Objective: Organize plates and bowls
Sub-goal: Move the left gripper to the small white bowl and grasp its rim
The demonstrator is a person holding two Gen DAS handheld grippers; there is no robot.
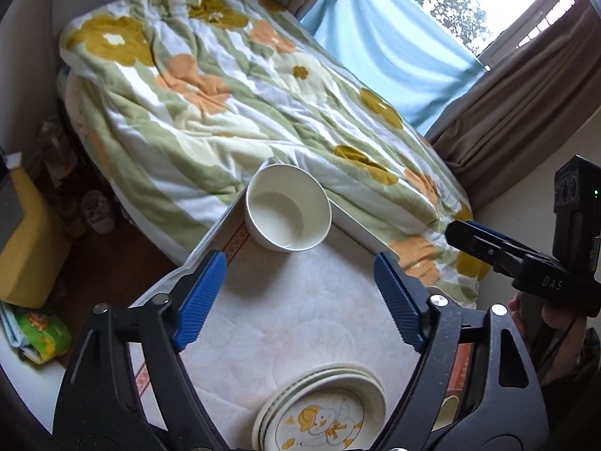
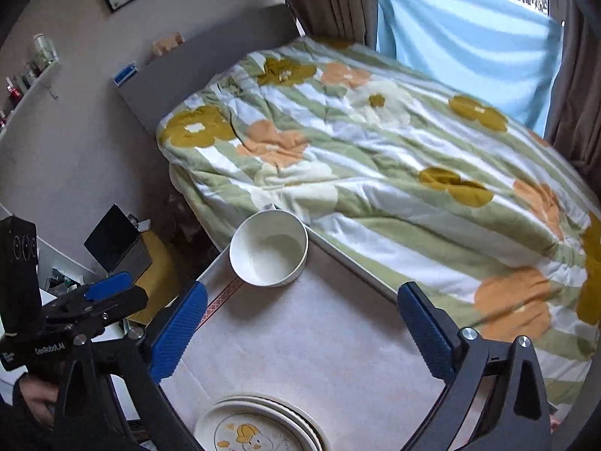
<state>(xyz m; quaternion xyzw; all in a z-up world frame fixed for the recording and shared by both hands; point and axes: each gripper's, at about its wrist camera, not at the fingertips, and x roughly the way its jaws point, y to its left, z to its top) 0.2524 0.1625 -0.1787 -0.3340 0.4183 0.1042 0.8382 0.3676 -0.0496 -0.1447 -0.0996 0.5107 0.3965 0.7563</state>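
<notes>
A: What's around?
B: A pale table (image 2: 319,338) against a bed (image 2: 375,158) with a floral quilt; a curtained window beyond.
A: The dishes?
B: Bowl (image 1: 288,208) at the table's far corner; plates (image 1: 323,413) stacked at the near edge, partly cut off.
A: The jaws?
B: Left gripper (image 1: 300,293) and right gripper (image 2: 300,334) both released, holding nothing.

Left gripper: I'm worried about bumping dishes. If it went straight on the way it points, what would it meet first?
Probably the bare table top between its open jaws, short of the white bowl; the plates lie nearer, beneath it. Depth is uncertain.
</notes>
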